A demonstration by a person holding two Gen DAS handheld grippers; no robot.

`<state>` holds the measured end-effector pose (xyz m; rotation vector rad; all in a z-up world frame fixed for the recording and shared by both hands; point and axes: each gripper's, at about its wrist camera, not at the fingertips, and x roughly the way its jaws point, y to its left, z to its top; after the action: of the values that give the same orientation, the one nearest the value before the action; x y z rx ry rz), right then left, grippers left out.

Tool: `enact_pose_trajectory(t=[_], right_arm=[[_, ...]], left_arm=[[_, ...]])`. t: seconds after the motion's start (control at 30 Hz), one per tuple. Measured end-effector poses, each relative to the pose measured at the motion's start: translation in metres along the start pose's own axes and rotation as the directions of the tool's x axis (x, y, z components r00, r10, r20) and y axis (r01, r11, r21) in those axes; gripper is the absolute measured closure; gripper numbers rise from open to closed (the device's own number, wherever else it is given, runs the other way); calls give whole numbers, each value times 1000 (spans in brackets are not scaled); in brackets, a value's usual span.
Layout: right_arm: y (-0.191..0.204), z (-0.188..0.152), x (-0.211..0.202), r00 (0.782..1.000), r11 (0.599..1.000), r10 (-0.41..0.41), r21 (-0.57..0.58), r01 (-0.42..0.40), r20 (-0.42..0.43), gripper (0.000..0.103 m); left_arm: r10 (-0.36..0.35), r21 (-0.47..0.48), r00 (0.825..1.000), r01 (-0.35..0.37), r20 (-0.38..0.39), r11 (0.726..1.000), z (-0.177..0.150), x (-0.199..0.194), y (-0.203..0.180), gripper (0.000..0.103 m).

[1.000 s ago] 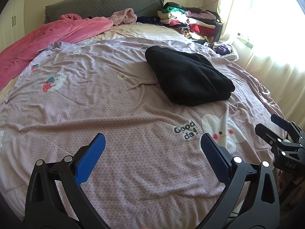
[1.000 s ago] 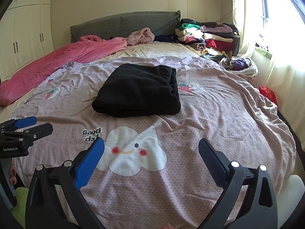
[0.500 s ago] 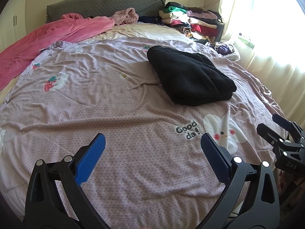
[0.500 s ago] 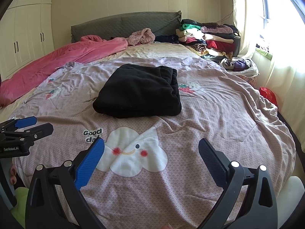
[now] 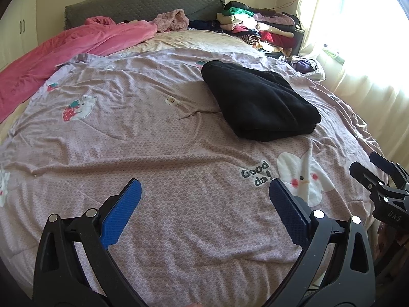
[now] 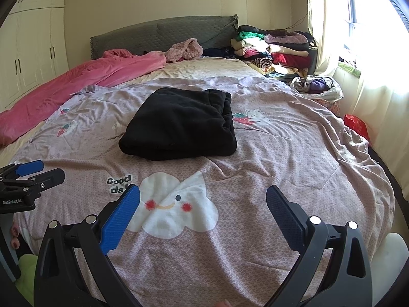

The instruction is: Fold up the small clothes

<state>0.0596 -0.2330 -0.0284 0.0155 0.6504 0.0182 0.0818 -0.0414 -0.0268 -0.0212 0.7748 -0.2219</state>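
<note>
A folded black garment (image 5: pixel 258 102) (image 6: pixel 179 125) lies on the lilac cartoon-print bedspread (image 5: pixel 153 133) (image 6: pixel 281 158), right of the bed's middle. My left gripper (image 5: pixel 203 204) hovers open over the near part of the bed, well short of the garment, nothing between its blue pads. My right gripper (image 6: pixel 203 204) is also open and empty, above the white cloud print near the foot edge. Each gripper shows in the other's view: the right one (image 5: pixel 375 176) at the right edge, the left one (image 6: pixel 33 171) at the left edge.
A pink blanket (image 5: pixel 64 48) lies along the far left. A pile of folded clothes (image 5: pixel 258 28) (image 6: pixel 276 48) is stacked at the far right by the grey headboard (image 6: pixel 163 35). A basket of laundry (image 6: pixel 317 87) and a curtained window are on the right.
Both views have shifted slightly, so the black garment sits a little higher and further right in frame. Both grippers stay open and empty.
</note>
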Motion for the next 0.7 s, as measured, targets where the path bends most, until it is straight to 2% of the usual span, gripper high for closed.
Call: enact_pose_trajectory(t=[0.2,0.27,0.37,0.47,0.5,0.57,0.63,0.7], right_arm=[[-13,-2,0,997,997,-77,29,77,-8,4],[-26,-4,-3,993,990,-117,76,118,-13,4],[-64,-13,-11,978,954,-203,217,206,-37,4],[-111,-30,-19,945,885,-309,331,327,-107,4],[-128,-38,-24,928,852,-348,368,372,-132,4],[-170,-56,-37,877,766,-439,429,479,-196,4],[-215,-77,-50,799,665,-539,448,597,-266,4],[-263,-101,-62,721,558,-596,464,688,-353,4]], left_arm=[[32,14,999,-32,-14,999,1,-2,3,9],[101,-12,994,-102,-29,995,5,-1,9,9],[200,-33,979,-201,-37,979,12,-4,24,9],[209,-111,978,-207,13,972,23,-17,54,9],[224,-135,974,-219,22,966,28,-21,67,9],[250,-177,968,-243,15,954,41,-25,97,9],[287,-239,957,-290,-47,927,54,-22,147,9],[354,-296,930,-367,-100,882,61,-19,204,9]])
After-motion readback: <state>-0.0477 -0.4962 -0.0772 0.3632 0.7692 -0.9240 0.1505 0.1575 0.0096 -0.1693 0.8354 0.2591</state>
